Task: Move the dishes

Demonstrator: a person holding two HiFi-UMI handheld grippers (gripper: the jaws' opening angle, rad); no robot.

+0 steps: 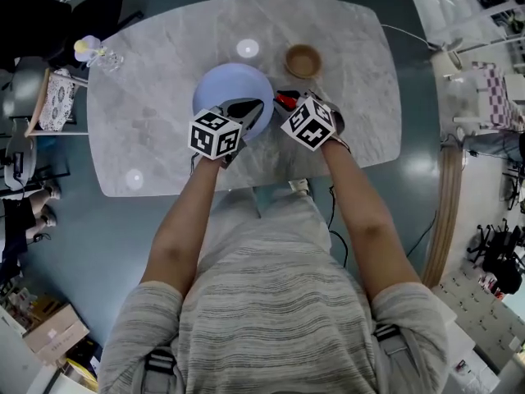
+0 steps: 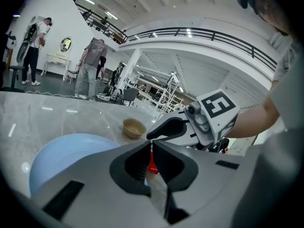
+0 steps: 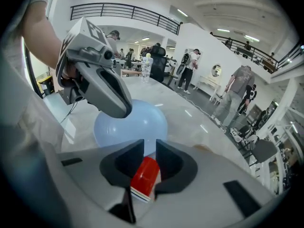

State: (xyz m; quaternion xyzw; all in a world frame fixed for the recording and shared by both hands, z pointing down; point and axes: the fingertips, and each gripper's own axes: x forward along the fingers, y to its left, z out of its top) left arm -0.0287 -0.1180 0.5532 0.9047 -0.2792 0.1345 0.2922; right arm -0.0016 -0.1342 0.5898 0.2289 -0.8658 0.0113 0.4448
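A pale blue plate [image 1: 225, 89] sits mid-table, also in the left gripper view [image 2: 61, 156] and the right gripper view [image 3: 137, 122]. Behind it to the right stands a small brown bowl [image 1: 303, 60] [image 2: 133, 128]. My left gripper [image 1: 246, 109] [image 2: 151, 144] hovers over the plate's near right rim, its jaws together with nothing between them. Just right of the plate, my right gripper [image 1: 285, 99] [image 3: 149, 146] is shut on a red cup [image 3: 145, 177] that lies tilted between its jaws. The cup's red also shows in the head view [image 1: 286, 100].
The marble table [image 1: 164, 138] has a rounded near edge right in front of the person. A clear bottle with a yellow top [image 1: 94, 53] stands at the far left corner. A chair [image 1: 49, 97] is at the left side. Several people stand far off in the hall.
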